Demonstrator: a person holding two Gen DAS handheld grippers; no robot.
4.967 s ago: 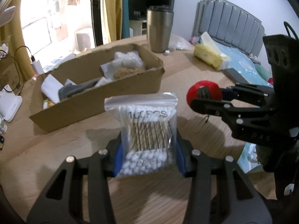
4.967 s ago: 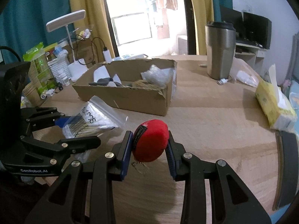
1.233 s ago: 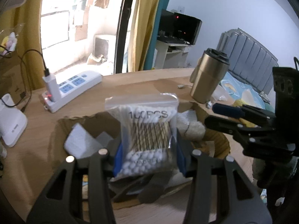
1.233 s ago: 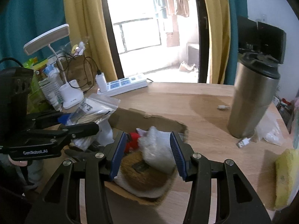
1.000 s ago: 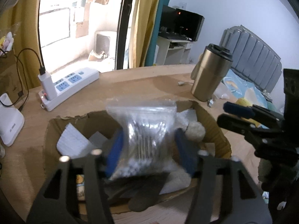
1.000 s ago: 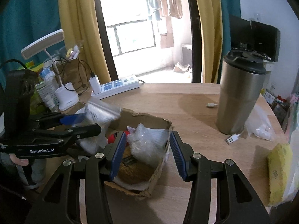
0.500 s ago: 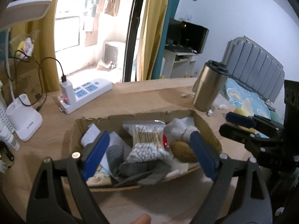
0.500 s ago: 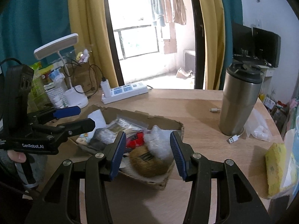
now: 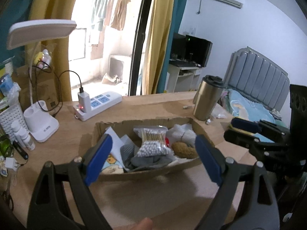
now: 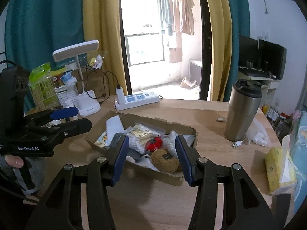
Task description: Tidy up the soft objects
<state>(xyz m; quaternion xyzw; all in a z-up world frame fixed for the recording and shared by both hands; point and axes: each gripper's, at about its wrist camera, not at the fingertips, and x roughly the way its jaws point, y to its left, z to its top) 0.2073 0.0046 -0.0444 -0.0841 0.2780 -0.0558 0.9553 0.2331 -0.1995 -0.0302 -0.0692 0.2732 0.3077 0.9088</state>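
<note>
from the left wrist view, the left gripper [image 9: 153, 158] hangs empty with its jaws opening wide, and ahead of it the bag of cotton swabs [image 9: 153, 143] lies in the cardboard box [image 9: 145, 172]. from the right wrist view, the right gripper [image 10: 152, 158] is parted and empty, with the red plush ball [image 10: 154, 143] and a brown knitted toy [image 10: 166, 161] in the box just beyond its fingertips.

Shallow brown cardboard box [image 9: 145, 173] – matt, rough torn rim. Clear glossy plastic bag of cotton swabs [image 9: 152, 143] inside. Round brown knitted pad [image 10: 165, 163] – coarse weave. Pale wooden tabletop [image 10: 191, 107], smooth, low sheen. Tall brushed-steel tumbler [image 10: 242, 113], satin finish, black plastic lid.
</note>
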